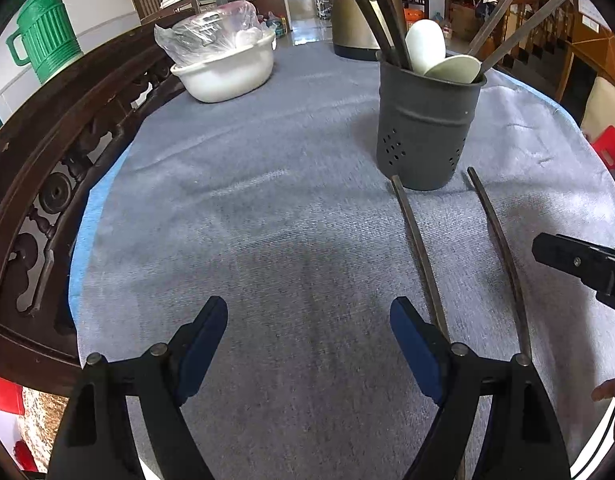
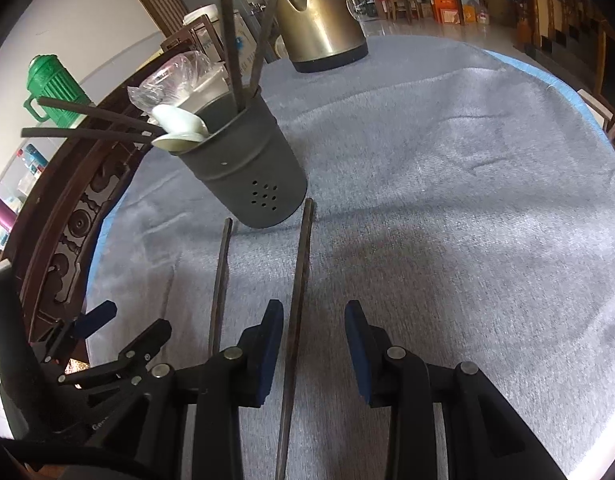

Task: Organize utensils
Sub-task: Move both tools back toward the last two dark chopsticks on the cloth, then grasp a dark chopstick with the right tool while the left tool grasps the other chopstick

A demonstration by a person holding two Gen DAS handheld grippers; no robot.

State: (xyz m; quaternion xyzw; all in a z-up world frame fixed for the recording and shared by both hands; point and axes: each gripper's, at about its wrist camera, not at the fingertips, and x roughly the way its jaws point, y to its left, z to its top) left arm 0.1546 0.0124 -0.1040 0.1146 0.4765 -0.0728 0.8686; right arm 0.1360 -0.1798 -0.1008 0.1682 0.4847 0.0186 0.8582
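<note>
A dark grey utensil holder (image 1: 425, 120) stands on the grey-blue cloth and holds chopsticks and two white spoons (image 1: 425, 46); it also shows in the right wrist view (image 2: 247, 160). Two dark chopsticks lie on the cloth in front of it, one on the left (image 1: 417, 248) (image 2: 221, 280) and one on the right (image 1: 499, 248) (image 2: 297, 300). My left gripper (image 1: 309, 344) is open and empty, left of both chopsticks. My right gripper (image 2: 313, 348) is open, its jaws either side of the right chopstick, not closed on it.
A white basin (image 1: 227, 70) with plastic-wrapped items and a metal kettle (image 1: 355, 20) stand at the far side of the table. A carved dark wooden rail (image 1: 47, 160) runs along the left edge. A green jug (image 1: 43, 46) stands beyond it.
</note>
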